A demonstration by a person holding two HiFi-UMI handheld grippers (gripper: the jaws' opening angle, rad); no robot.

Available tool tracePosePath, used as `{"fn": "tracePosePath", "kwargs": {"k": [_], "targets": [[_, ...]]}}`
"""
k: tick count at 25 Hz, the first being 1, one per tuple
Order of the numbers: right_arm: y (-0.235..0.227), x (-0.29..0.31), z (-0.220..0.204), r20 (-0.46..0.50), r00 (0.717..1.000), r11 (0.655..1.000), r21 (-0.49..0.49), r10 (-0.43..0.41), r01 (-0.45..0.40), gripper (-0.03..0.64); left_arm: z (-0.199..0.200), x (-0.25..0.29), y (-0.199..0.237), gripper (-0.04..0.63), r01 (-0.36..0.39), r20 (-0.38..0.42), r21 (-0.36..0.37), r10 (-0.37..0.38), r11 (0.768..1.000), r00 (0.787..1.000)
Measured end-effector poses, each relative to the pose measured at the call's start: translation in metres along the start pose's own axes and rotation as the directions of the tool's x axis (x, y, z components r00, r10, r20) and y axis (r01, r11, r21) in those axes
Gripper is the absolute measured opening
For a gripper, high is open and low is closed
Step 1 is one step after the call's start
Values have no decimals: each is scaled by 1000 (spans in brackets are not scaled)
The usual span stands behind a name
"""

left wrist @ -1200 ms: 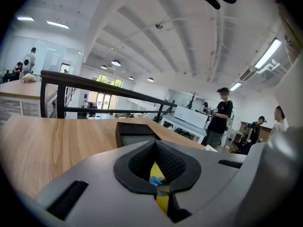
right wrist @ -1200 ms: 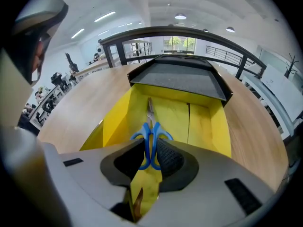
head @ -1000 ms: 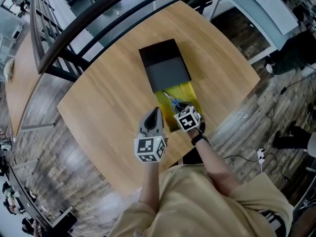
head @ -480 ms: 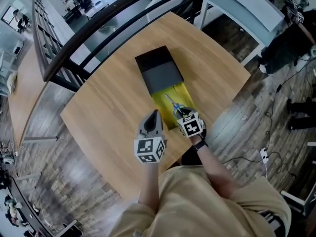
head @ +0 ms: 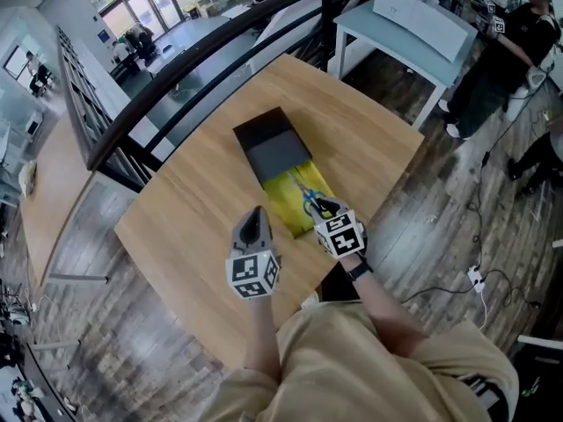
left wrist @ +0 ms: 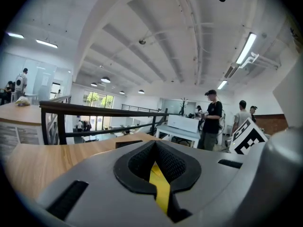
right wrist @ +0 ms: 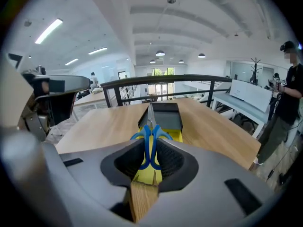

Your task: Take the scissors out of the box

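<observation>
A black box [head: 274, 143] lies on the round wooden table [head: 202, 200] with its yellow tray [head: 286, 202] slid out toward me. My right gripper [head: 321, 205] is shut on the blue handles of the scissors [head: 308, 199] and holds them above the tray. In the right gripper view the scissors [right wrist: 150, 145] sit between the pads of the right gripper [right wrist: 150, 151], blades pointing away at the black box [right wrist: 163, 115]. My left gripper [head: 257, 211] hovers left of the tray, jaws together, gripping nothing. In its own view the left gripper [left wrist: 155, 148] points level across the room.
A black railing [head: 202, 69] runs behind the table. A pale blue table [head: 396, 25] stands at the back right with a person [head: 501, 51] beside it. The wooden table's near edge is just below both grippers, next to my body.
Both grippers have risen. The right one has lifted the scissors up off the yellow tray. The left one has drawn back left, away from the tray's edge.
</observation>
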State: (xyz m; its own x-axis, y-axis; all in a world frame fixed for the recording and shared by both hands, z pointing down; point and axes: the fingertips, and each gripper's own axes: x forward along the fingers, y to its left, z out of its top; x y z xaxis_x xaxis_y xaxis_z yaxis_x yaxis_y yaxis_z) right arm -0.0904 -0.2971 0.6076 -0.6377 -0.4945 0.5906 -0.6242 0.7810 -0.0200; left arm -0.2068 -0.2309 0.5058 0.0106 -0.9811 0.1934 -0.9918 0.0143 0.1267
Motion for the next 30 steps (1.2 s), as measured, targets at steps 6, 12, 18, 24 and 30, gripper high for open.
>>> {"fn": "tracePosePath", "kwargs": {"k": [6,12,18,24,30], "targets": [[3,-51,38,154,988,1000,11,-9,7,83,36,-30,0,9,-36,75,67,31,997,997],[14,-90,74,281,960,1000,-7,-1,3,83,69,-56,-5,9,-63,144,106,47,992,988],[18,-125,98,384,923,1000,0,-20,22,83,87,-75,-6,9,-97,195,116,73,989,978],[12,-151,120,468,882,998,10,-65,68,83,100,-81,-10,9,-97,238,120,67,988,969],[0,-179,141,574,808,989,21,-129,143,83,108,-80,-20,9,-80,259,132,43,988,965]]}}
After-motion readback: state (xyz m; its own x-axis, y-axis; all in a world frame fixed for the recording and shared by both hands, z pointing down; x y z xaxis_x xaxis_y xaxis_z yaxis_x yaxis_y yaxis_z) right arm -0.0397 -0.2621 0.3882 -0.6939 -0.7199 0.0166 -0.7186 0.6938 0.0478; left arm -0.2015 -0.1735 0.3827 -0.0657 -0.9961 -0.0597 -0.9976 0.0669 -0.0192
